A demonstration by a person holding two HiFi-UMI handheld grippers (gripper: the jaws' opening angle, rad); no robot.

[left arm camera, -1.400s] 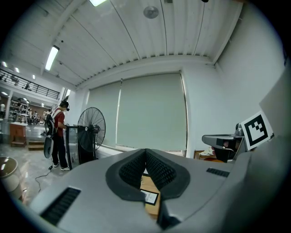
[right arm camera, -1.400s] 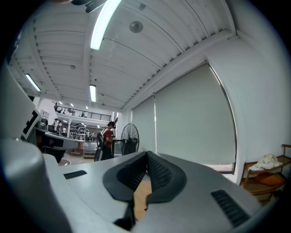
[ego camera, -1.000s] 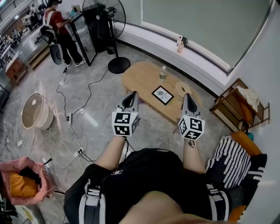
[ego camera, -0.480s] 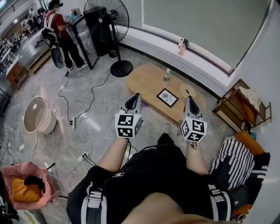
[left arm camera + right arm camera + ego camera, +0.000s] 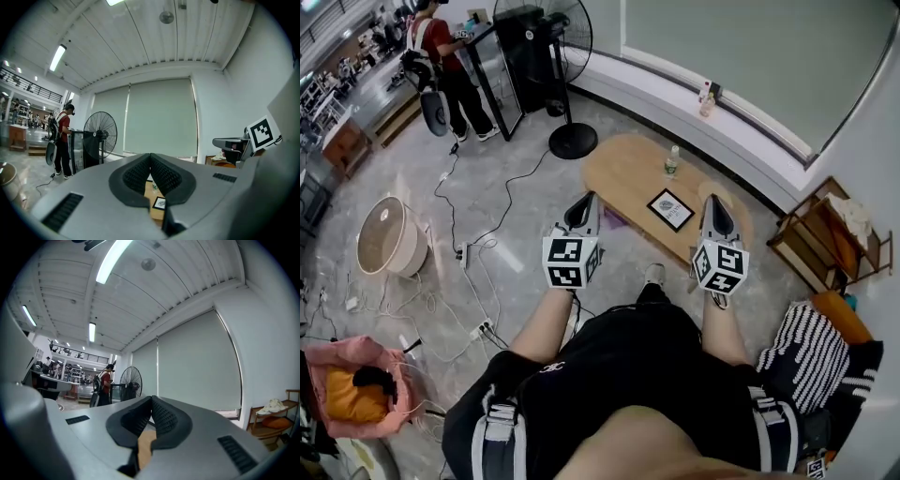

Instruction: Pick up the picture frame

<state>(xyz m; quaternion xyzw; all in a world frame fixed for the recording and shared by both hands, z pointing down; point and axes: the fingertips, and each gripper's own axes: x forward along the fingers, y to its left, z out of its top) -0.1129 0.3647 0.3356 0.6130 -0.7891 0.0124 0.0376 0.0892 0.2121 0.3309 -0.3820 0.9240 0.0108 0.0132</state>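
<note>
A black-framed picture lies flat on a low oval wooden table, also seen small as the picture frame under the left jaws. My left gripper is held level over the floor, short of the table's near-left edge, shut with nothing in it. My right gripper hovers over the table's right part, to the right of the frame, also shut and empty. In the gripper views the left gripper and right gripper show their pads meeting at the tips.
A plastic bottle stands on the table behind the frame, and a round pale mat lies to its right. A standing fan, floor cables, a wooden shelf and a person at a desk surround the spot.
Both grippers and the head have advanced toward the table; the frame now sits between the two grippers' tips instead of ahead of them. The jaws stayed shut.
</note>
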